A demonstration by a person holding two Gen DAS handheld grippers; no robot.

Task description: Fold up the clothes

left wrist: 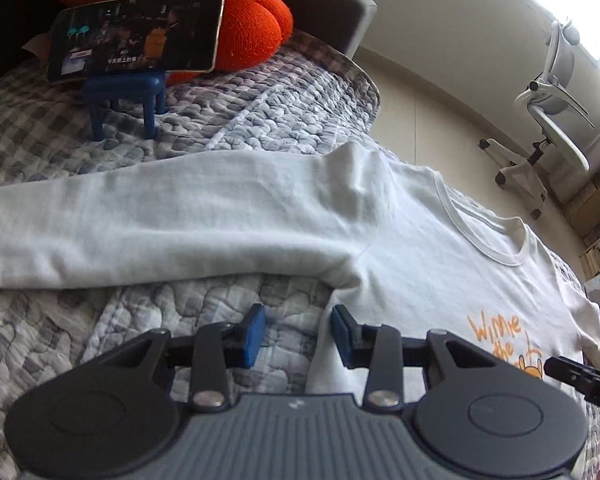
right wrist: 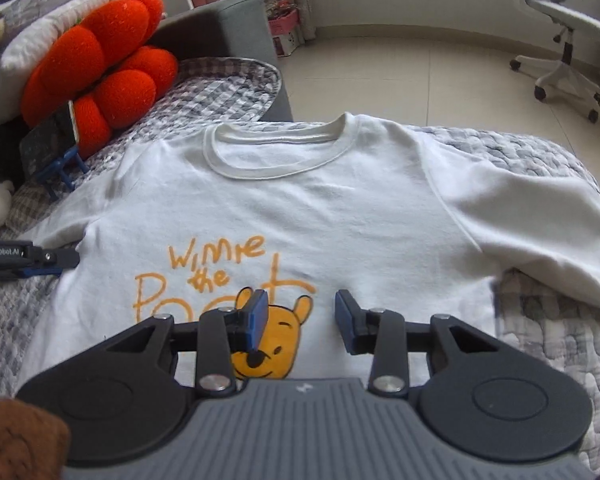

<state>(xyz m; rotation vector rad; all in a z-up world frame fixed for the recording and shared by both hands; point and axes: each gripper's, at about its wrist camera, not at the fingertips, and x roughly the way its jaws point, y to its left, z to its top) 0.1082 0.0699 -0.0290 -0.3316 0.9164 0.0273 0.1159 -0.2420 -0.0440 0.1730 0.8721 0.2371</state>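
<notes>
White shirt (right wrist: 320,208) is laid flat, print up, on the quilted bed (left wrist: 40,120), sleeves spread out. Left hand-held gripper (left wrist: 298,334) is held with jaws apart and empty at the armpit by the sleeve (left wrist: 160,220). Right hand-held gripper (right wrist: 302,320) is held apart and empty over the chest print. Likely step: sleeve fold. Both layers at the seam should be pinched and the sleeve laid flat across the body.

My left camera looks steeply down from close above the sweatshirt (left wrist: 400,240), at its side edge near the sleeve, facing the red cushion (left wrist: 244,20). My right camera looks down over the chest print. Both share the collar, cushion and office chair (right wrist: 560,40).
</notes>
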